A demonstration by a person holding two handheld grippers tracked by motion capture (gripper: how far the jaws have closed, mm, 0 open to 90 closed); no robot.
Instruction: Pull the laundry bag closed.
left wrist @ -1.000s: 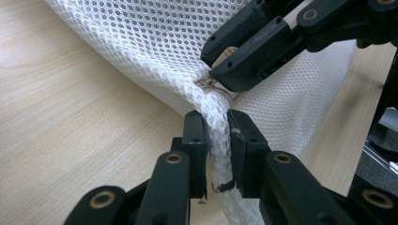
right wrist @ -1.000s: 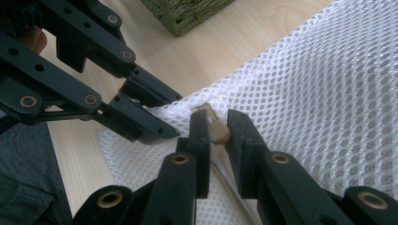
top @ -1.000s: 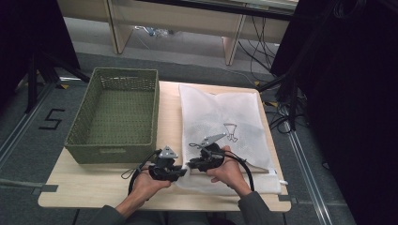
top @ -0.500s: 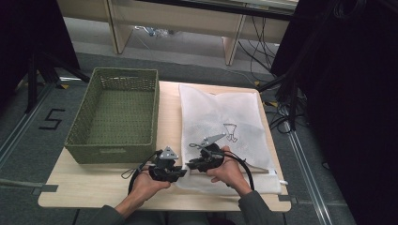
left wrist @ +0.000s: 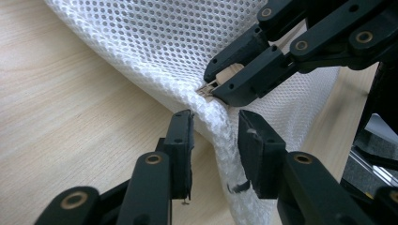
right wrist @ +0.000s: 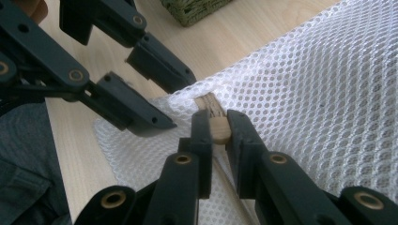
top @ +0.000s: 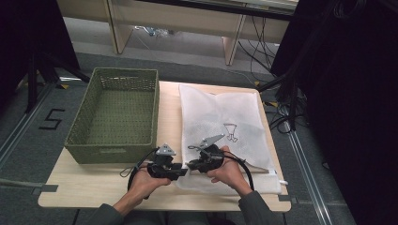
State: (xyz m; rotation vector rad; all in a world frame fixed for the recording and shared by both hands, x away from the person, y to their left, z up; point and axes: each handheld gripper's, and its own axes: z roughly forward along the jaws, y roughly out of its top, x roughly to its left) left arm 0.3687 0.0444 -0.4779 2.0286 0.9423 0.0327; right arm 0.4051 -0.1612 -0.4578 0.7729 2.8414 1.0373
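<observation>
Item: white mesh laundry bag [top: 220, 126], lying flat on the right half of the wooden surface [top: 94, 187], its long axis running away from the person; a small dark clip-like thing [top: 230, 131], too small to identify, shows through the mesh near the middle. Beside it, to the left: an empty green woven basket [top: 115, 115]. Zipper pull [right wrist: 219, 130], beige, sits at the bag's near left corner, at the end of the zipper line along the near edge. Right gripper [right wrist: 217, 133]: fingers clamped on the zipper pull. Left gripper [left wrist: 213, 140]: its jaws have just been opening, and the fingers now stand apart, astride a raised fold of mesh at the corner without pressing it. The fold lies directly between the left fingers, just short of the right gripper's hold; the zipper probably runs rightward from there, so the likely need is for the left to pinch the corner while the right draws the pull along.
</observation>
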